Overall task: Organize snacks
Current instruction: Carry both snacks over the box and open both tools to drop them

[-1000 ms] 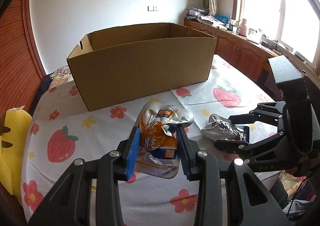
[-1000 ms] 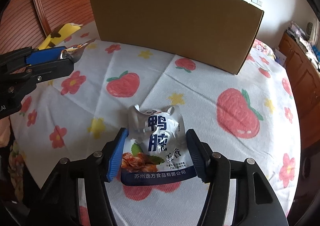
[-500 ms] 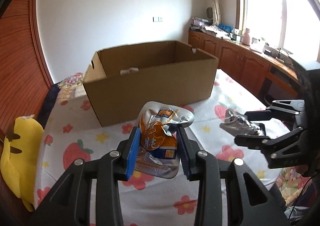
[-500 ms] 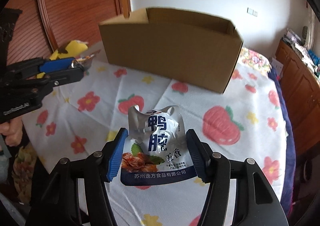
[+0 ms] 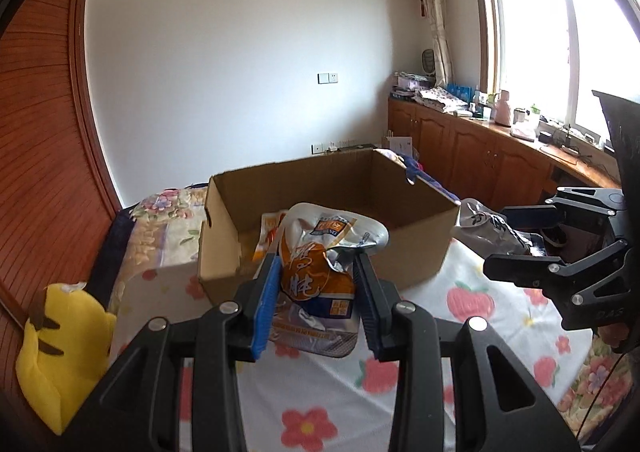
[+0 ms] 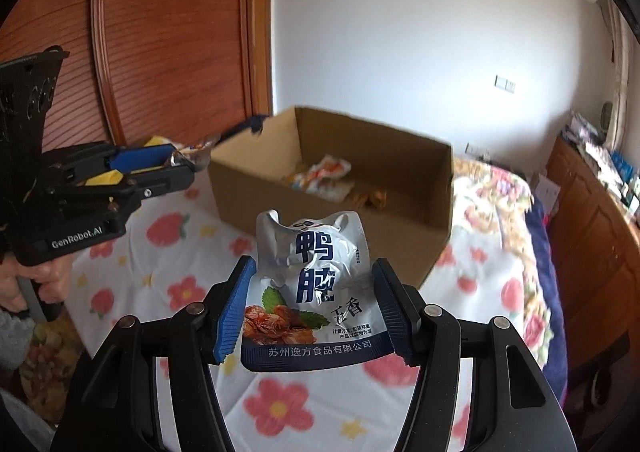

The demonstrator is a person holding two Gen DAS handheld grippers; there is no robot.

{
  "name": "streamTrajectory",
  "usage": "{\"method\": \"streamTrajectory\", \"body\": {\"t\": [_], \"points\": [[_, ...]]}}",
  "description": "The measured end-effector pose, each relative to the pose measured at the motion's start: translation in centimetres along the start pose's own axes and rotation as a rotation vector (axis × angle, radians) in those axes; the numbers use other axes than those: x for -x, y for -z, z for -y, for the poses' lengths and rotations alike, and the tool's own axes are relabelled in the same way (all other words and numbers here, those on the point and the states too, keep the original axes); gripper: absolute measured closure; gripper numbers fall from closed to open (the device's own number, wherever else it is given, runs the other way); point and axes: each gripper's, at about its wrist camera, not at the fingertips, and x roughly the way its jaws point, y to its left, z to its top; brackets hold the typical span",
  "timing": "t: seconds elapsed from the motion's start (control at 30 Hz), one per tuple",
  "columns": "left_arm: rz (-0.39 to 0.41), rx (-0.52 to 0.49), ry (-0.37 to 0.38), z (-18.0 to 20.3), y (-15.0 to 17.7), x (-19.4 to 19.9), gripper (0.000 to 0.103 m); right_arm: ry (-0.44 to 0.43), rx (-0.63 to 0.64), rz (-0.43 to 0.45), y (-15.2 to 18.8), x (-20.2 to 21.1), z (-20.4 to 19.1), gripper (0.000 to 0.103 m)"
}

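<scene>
My left gripper [image 5: 316, 276] is shut on an orange and silver snack pouch [image 5: 320, 272], held in the air in front of the open cardboard box [image 5: 412, 240]. My right gripper [image 6: 314, 292] is shut on a silver and navy snack pouch [image 6: 316, 284], also raised before the box [image 6: 400, 219]. Several snack packets [image 6: 328, 175] lie inside the box. In the left wrist view the right gripper [image 5: 516, 236] with its pouch [image 5: 484, 228] is at the right, near the box's right corner. In the right wrist view the left gripper [image 6: 176, 165] is at the left.
The box stands on a table with a strawberry and flower cloth [image 5: 472, 316]. A yellow plush toy [image 5: 60, 348] sits at the table's left edge. Wooden cabinets [image 5: 480, 155] with clutter run under the window on the right. A wooden wardrobe [image 6: 168, 31] stands behind.
Both grippers have risen from the table with their pouches, so the views now look down into the box. The box looks further off and its inside shows.
</scene>
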Motion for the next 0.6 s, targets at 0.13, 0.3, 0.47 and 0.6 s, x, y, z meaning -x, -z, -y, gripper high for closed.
{"method": "streamTrajectory", "body": {"t": [0.13, 0.3, 0.47, 0.6], "points": [[0.017, 0.000, -0.005, -0.6, -1.4, -1.6, 0.067, -0.008, -0.011, 0.025, -1.6, -1.6, 1.3, 0.042], [0.029, 0.000, -0.029, -1.8, -3.1, -4.1, 0.067, -0.027, -0.034, 0.041, -3.0, -3.9, 3.2, 0.042], [0.042, 0.019, -0.053, -3.3, -4.2, -6.6, 0.066, -0.036, -0.038, 0.053, -4.5, -6.6, 4.9, 0.042], [0.047, 0.067, -0.056, -4.6, -4.4, -8.4, 0.066, -0.036, -0.053, 0.052, -5.1, -8.6, 5.8, 0.042]]}}
